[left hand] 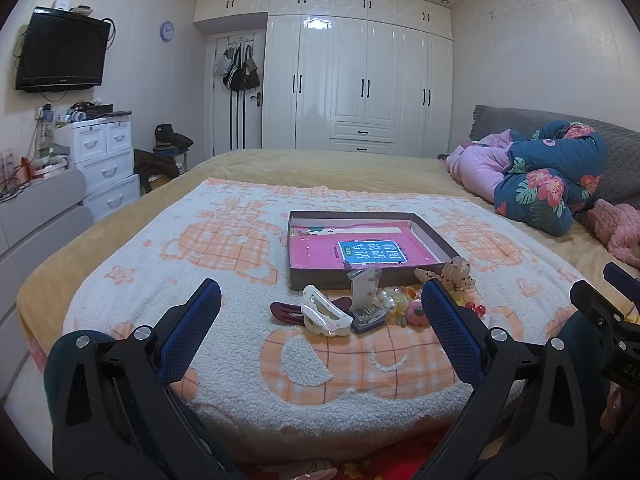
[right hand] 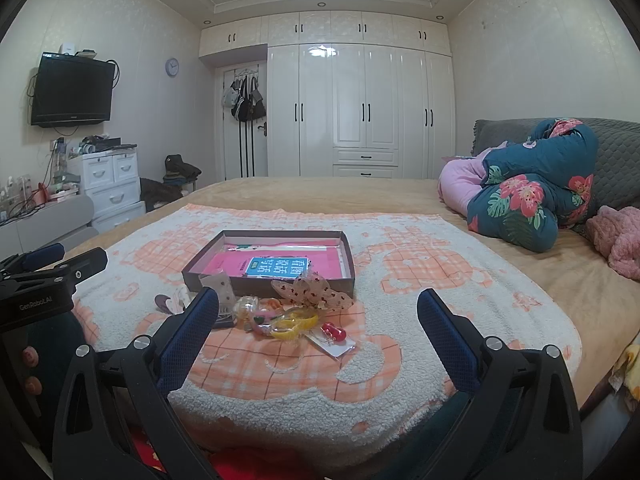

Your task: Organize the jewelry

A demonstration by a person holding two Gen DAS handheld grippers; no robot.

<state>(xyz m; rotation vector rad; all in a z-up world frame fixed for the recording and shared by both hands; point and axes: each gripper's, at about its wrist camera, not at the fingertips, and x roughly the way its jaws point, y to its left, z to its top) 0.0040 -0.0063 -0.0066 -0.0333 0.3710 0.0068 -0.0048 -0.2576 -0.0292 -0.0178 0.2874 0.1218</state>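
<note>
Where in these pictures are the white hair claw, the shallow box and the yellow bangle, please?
white hair claw (left hand: 326, 314): left wrist view, on the middle of its curved body.
shallow box (left hand: 320, 278): left wrist view, on its near outer wall.
yellow bangle (right hand: 294, 322): right wrist view, on its near rim.

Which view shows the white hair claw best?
The left wrist view: the white hair claw lies unobstructed between the open jaws. In the right wrist view only a sliver shows, mostly hidden behind that gripper's left finger.
</note>
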